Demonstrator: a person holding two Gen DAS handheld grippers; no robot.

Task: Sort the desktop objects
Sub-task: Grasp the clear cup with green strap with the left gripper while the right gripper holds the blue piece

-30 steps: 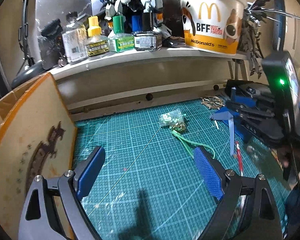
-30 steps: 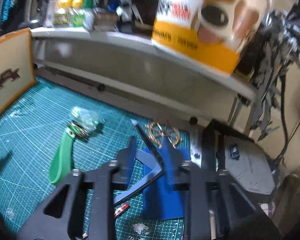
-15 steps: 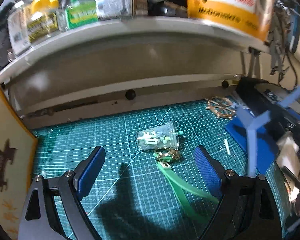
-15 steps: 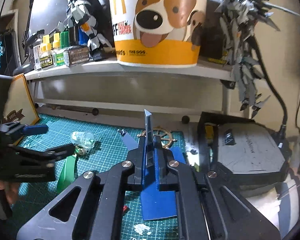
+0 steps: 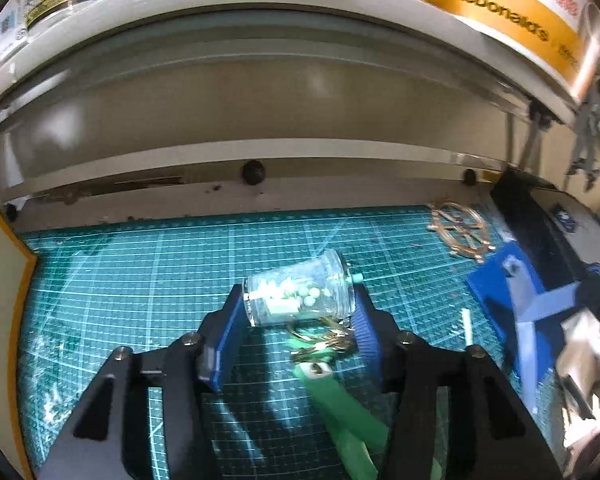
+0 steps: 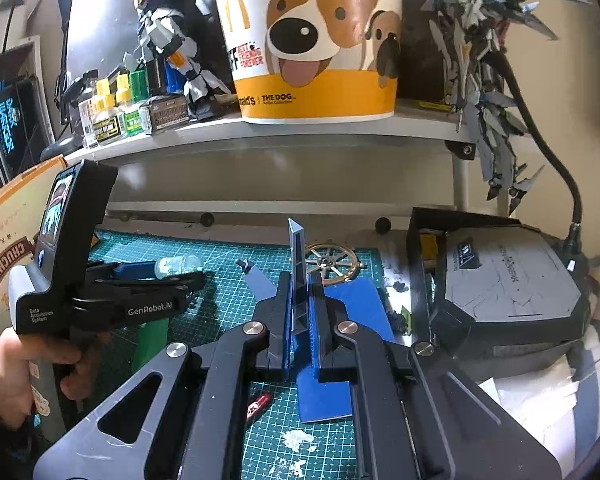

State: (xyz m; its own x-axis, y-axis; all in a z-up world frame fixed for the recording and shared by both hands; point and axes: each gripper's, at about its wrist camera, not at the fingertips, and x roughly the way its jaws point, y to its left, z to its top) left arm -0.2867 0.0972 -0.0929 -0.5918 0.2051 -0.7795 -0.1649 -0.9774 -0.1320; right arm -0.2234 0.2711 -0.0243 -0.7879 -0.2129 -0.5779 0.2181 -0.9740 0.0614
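Green cutting mat (image 5: 140,280) runs under a cluttered shelf (image 5: 260,40) holding a McDonald's bucket (image 6: 312,40). Mid-mat, the left gripper (image 5: 296,312), wide open half a second ago, now pinches the clear charm cup (image 5: 300,292), its green strap (image 5: 340,412) trailing nearby. Toward the mat's right edge, beside a brass ship's wheel (image 6: 330,260), the right gripper (image 6: 299,320) stays clamped on the blue plastic stand (image 6: 298,264).

Clear glossy plastic cup (image 5: 300,288), matt gridded cutting mat (image 5: 140,264), shiny brass wheel (image 5: 458,232).
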